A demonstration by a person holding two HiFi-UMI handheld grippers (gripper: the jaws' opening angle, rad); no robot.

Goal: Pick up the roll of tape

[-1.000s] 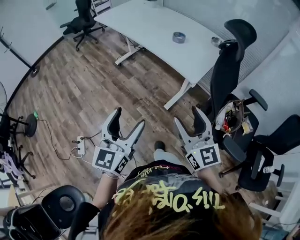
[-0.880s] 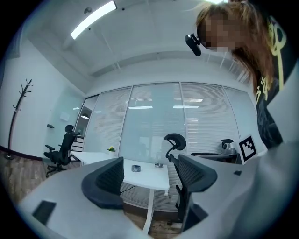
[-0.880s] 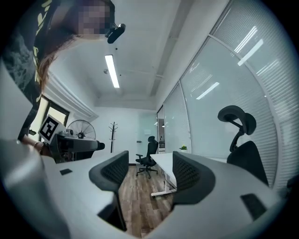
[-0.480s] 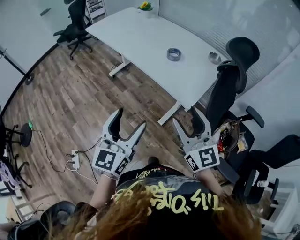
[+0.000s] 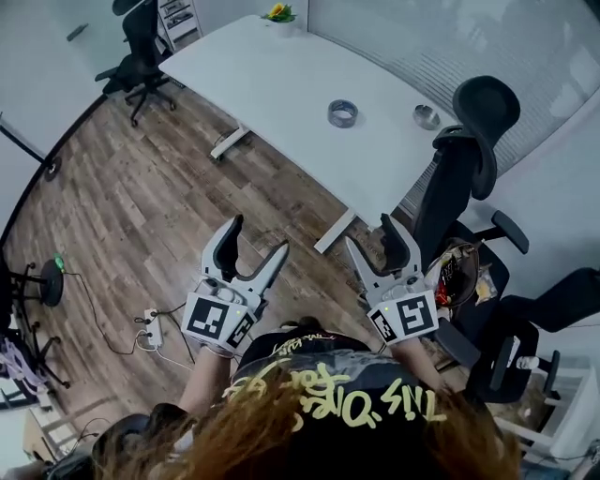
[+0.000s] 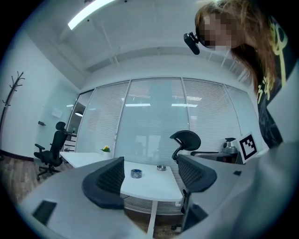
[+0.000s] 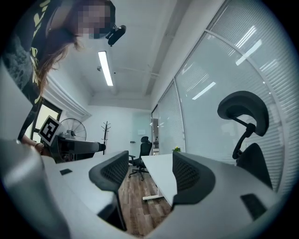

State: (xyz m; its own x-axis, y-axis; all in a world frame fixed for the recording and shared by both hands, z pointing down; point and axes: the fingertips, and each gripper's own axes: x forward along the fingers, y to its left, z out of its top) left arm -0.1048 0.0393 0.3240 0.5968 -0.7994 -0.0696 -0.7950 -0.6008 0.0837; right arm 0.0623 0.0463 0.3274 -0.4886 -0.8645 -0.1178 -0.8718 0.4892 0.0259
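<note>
A grey roll of tape point(image 5: 342, 113) lies flat on the white table point(image 5: 281, 80), far ahead of both grippers; in the left gripper view the roll of tape point(image 6: 136, 173) shows small between the jaws, well beyond them. My left gripper point(image 5: 254, 246) is held level over the wooden floor, open, with nothing in it. My right gripper point(image 5: 370, 243) is beside it, just short of the table's near end, also open and empty. The left gripper point(image 6: 150, 179) frames the table top; the right gripper point(image 7: 145, 175) looks along the table's edge point(image 7: 161, 177).
A small round metal dish point(image 5: 427, 116) sits on the table right of the tape, and a yellow plant point(image 5: 277, 12) stands at its far end. A black office chair point(image 5: 464, 159) is at the right, another chair point(image 5: 133, 52) far left. A power strip point(image 5: 150, 328) lies on the floor.
The view has advanced toward the table: tape and table sit lower and nearer the middle of the picture than a second ago. Both grippers moved forward together and stayed open.
</note>
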